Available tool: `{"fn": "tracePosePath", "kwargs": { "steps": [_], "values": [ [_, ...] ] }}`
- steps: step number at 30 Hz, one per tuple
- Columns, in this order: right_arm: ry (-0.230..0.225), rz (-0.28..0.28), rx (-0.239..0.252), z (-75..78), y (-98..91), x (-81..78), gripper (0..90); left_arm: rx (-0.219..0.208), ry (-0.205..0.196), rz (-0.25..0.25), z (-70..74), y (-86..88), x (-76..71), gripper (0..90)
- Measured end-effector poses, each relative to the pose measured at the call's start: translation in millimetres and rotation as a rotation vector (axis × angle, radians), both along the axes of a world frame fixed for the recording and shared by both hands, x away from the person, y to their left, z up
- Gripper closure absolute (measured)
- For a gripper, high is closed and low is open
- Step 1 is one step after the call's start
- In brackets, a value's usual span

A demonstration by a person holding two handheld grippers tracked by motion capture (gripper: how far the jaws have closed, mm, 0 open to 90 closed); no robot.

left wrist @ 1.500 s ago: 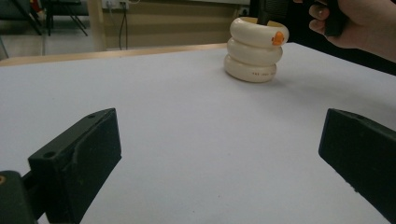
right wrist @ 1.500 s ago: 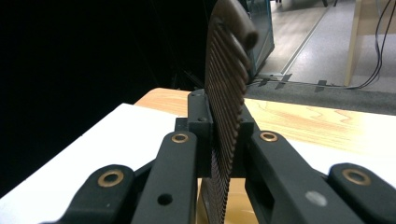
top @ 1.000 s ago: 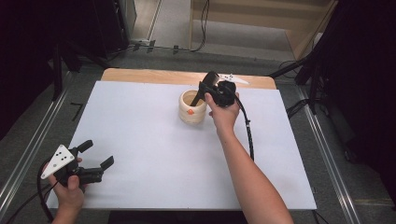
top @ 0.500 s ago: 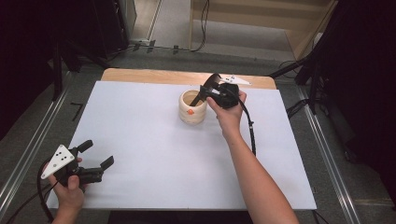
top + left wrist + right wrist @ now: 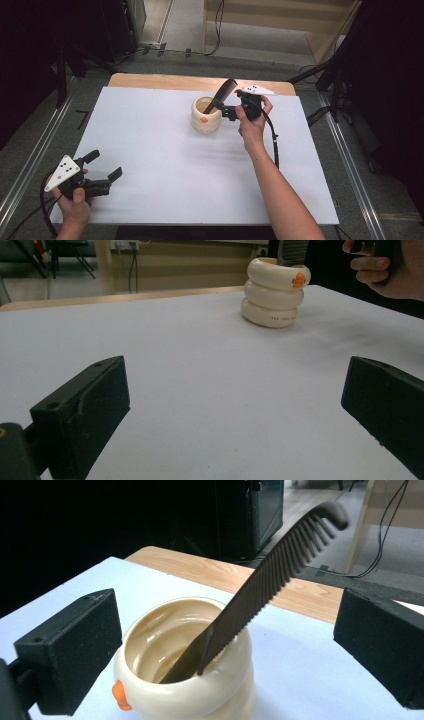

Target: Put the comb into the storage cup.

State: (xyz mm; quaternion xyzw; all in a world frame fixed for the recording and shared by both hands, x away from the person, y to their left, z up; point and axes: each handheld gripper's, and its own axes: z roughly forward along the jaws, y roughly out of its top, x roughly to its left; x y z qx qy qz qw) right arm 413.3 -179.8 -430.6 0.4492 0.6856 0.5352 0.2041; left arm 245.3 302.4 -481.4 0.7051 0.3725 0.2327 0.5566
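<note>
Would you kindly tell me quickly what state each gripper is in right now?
Left gripper: open, holding nothing.
Right gripper: jaws have just been opening, now open; the black plastic comb stands free in the cream ringed ceramic cup.

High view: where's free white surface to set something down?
Free: the wide stretch between the left gripper and the cream cup, plus the near right side past the forearm. Crowded: around the cup, with the comb and right gripper.
</note>
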Motion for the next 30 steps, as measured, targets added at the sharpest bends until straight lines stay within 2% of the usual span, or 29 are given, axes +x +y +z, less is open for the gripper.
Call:
{"fn": "tracePosePath", "kwargs": {
  "steps": [11,30],
  "values": [
    [-0.040,0.009,-0.017,3.3,-9.8,-16.0,0.0,0.005,0.001,0.001,-0.1,-0.3,0.0,0.0],
    [-0.077,0.039,-0.053,2.2,-19.4,-41.3,0.0,0.007,-0.001,0.002,-0.1,-1.0,-0.2,0.0]
  ]
}}
